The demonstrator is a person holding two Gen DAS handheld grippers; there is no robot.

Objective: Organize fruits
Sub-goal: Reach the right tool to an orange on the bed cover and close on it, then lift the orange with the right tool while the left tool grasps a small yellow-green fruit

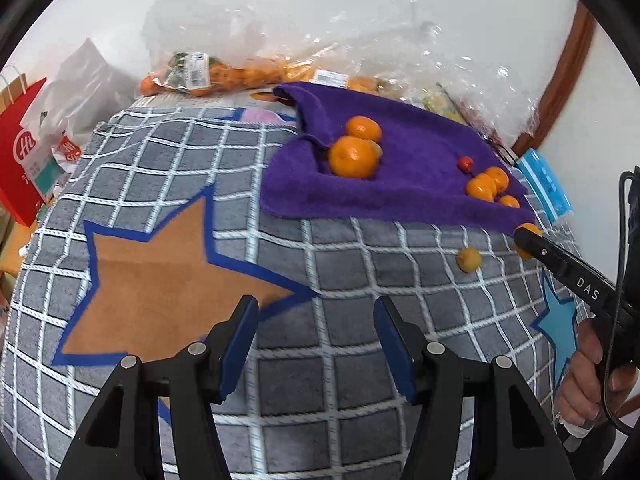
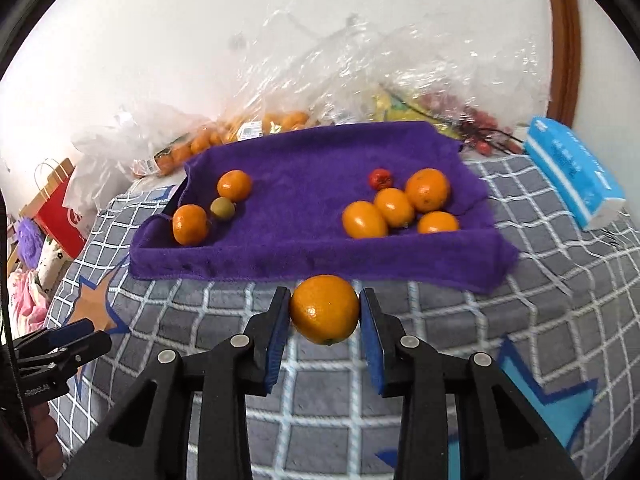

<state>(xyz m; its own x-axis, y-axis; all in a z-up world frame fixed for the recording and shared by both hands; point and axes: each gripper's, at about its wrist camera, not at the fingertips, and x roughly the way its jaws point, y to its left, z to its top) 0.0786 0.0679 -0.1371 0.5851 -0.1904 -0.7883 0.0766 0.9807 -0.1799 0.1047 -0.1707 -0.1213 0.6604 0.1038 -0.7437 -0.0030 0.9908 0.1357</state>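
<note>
A purple towel [image 2: 304, 184] lies on the grey checked blanket [image 2: 328, 380]. On its left sit two oranges [image 2: 190, 224] and a small green fruit [image 2: 222, 208]. On its right sit several orange fruits [image 2: 394, 206] and a small red one [image 2: 380, 178]. My right gripper [image 2: 324, 312] is shut on an orange [image 2: 325, 309], held just in front of the towel's near edge. In the left wrist view my left gripper [image 1: 316, 312] is open and empty over the blanket [image 1: 320, 360]; the towel [image 1: 400, 160], a loose small fruit [image 1: 469, 259] and the right gripper's finger [image 1: 560, 262] show there.
Clear plastic bags of oranges [image 2: 224, 136] and other fruit lie behind the towel by the wall. A blue tissue pack [image 2: 572, 172] lies at the right. A red paper bag [image 1: 16, 160] and white bags stand at the left.
</note>
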